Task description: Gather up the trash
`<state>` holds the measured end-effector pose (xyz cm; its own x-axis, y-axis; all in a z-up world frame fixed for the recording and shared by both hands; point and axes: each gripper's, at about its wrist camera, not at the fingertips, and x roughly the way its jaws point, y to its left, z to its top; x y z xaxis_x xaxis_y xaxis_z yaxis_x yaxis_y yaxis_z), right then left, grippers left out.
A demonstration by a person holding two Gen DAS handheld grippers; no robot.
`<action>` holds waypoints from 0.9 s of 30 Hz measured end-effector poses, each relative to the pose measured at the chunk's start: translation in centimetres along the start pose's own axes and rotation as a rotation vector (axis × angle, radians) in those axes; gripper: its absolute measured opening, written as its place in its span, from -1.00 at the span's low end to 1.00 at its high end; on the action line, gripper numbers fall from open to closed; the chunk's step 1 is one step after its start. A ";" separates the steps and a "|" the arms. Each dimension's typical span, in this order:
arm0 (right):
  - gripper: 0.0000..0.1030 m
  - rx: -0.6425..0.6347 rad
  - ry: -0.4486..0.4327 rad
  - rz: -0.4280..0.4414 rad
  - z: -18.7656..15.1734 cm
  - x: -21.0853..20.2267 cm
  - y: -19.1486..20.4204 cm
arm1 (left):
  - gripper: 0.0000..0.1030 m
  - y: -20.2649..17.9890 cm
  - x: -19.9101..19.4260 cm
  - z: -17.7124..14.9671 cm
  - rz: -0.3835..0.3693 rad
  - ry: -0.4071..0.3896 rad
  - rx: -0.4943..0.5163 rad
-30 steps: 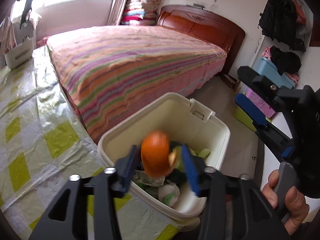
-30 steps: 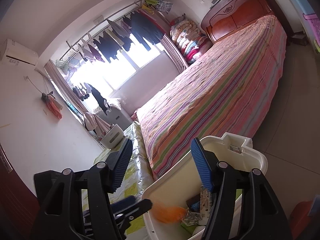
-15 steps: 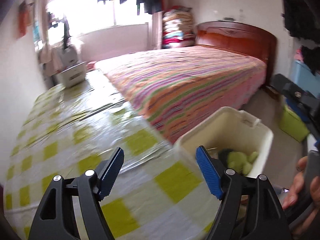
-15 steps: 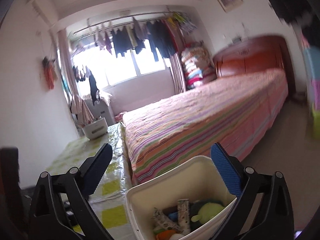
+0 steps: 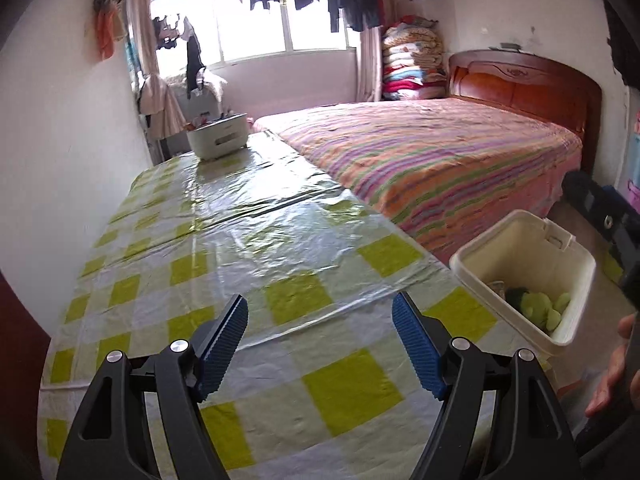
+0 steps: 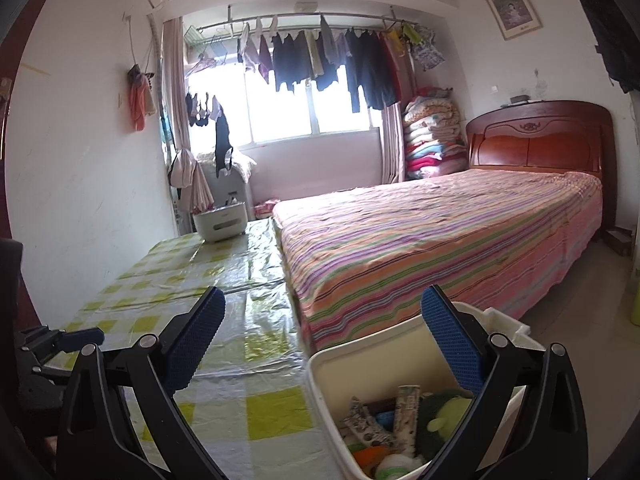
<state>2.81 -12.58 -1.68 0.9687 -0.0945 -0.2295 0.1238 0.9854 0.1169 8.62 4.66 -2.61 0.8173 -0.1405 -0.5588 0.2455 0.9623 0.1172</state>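
A cream plastic trash bin point(image 6: 404, 344) stands open and upright at the lower right of the frame. Inside lie mixed trash: a green lumpy item point(image 6: 448, 410), a patterned paper tube point(image 6: 404, 408), and an orange piece point(image 6: 370, 456).

No legible text, label, brand or number appears in either view; the framed portrait picture point(image 6: 512, 8) high on the white wall carries no readable lettering.

Bin point(image 6: 400, 344) contents partly hidden, perhaps wrappers.
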 end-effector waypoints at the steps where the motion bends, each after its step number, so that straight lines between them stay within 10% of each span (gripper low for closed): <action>1: 0.88 -0.002 0.006 0.004 -0.1 0.1 0.1 | 0.41 0.4 0.0 0.0 0.003 0.001 -0.011; 27: 0.88 0.027 0.029 0.010 1.0 -0.2 -2.7 | 0.41 0.4 0.2 -0.2 -0.008 0.020 -0.045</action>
<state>2.47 -15.35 -0.99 0.9633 -0.0805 -0.2559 0.1205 0.9821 0.1450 8.77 5.05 -2.86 0.8045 -0.1444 -0.5761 0.2284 0.9706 0.0757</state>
